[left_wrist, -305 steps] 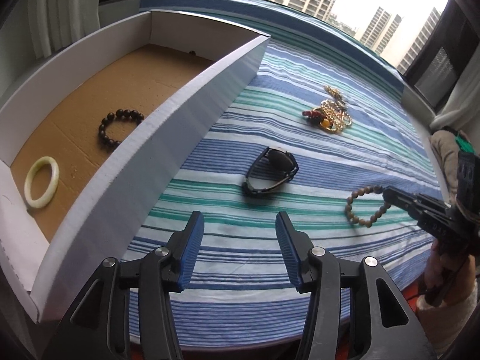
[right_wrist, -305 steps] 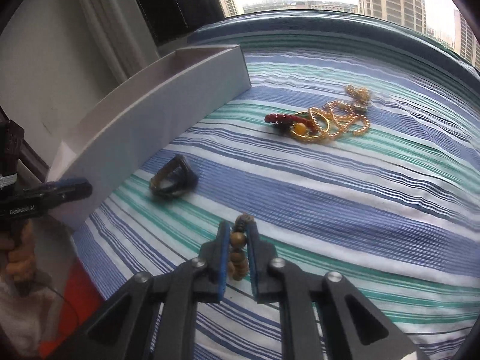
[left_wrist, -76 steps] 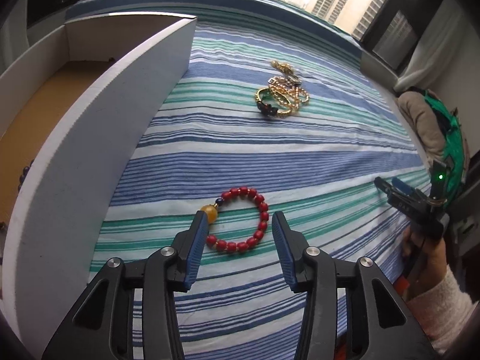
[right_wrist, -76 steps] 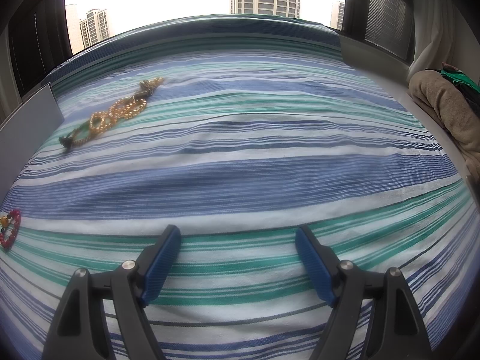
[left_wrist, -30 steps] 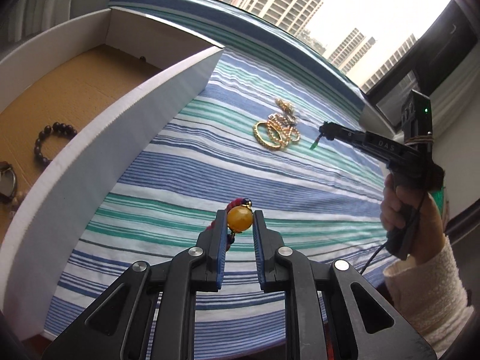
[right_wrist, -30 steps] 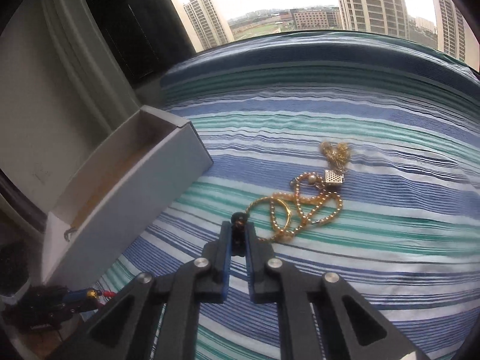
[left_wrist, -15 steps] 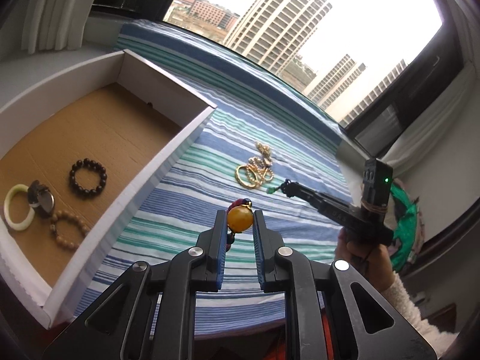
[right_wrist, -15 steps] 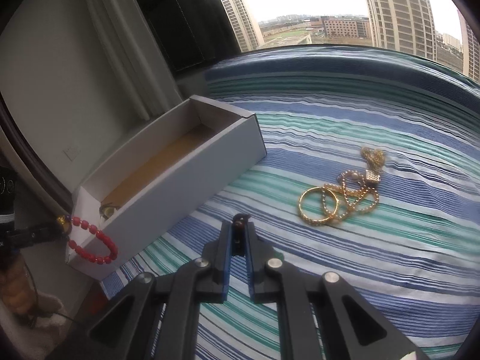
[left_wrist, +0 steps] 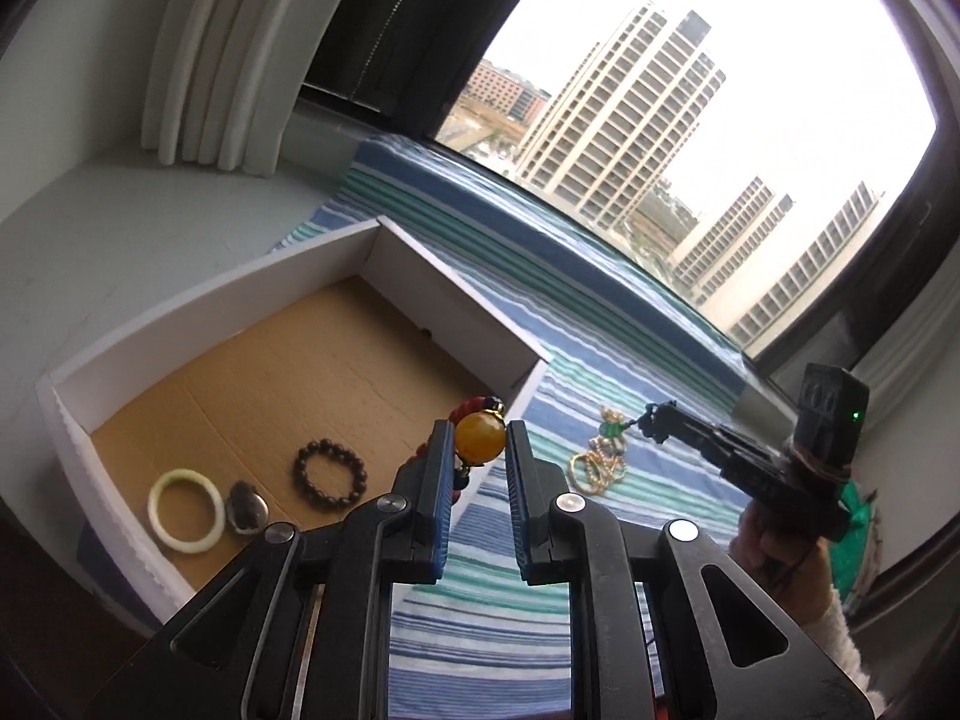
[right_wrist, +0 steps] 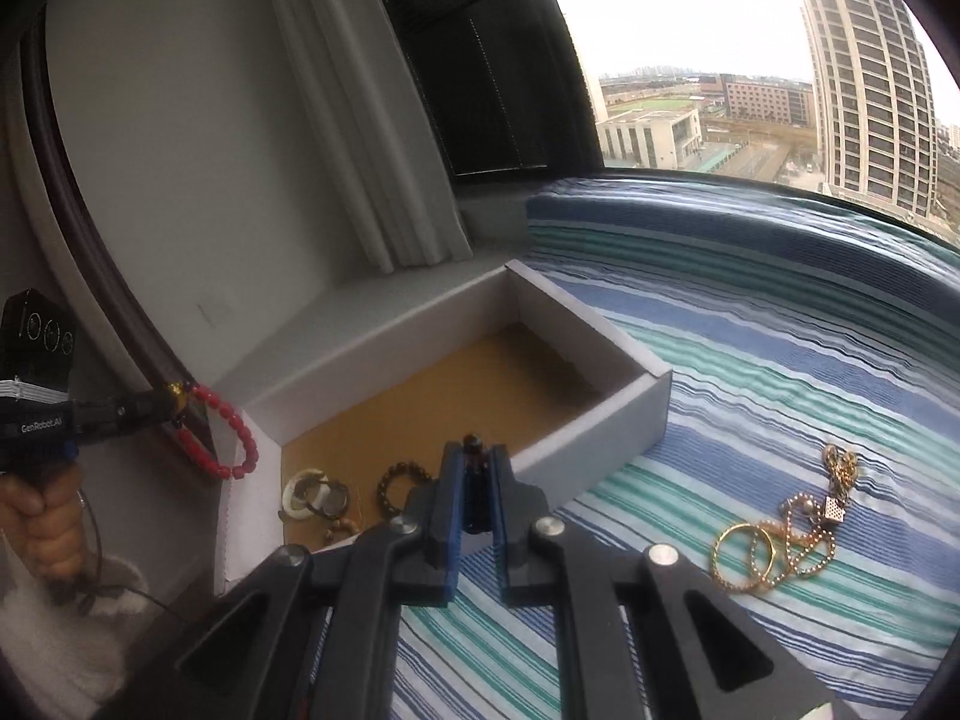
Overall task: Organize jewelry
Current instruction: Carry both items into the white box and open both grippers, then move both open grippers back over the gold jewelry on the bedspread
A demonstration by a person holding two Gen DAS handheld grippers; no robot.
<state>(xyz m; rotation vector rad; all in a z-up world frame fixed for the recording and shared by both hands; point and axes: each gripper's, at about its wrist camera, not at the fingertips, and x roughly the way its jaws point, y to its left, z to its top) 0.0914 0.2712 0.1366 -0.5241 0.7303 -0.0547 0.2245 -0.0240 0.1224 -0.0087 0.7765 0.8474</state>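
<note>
Red bracelet point(left_wrist: 474, 420) pinched by its amber bead in the left gripper point(left_wrist: 478, 450), hanging in the air over the box point(left_wrist: 462, 324), at its long wall facing the striped cloth point(left_wrist: 630, 348). Right gripper point(right_wrist: 474, 468) clenched on a small dark piece with green parts; its kind is unclear. Gold chains point(right_wrist: 780, 534) remain on the cloth. Inside the box, at the near end: pale bangle point(left_wrist: 186, 510), dark bead bracelet point(left_wrist: 330, 474). Best to carry the bracelet past the wall and lower it over bare floor before letting go.
</note>
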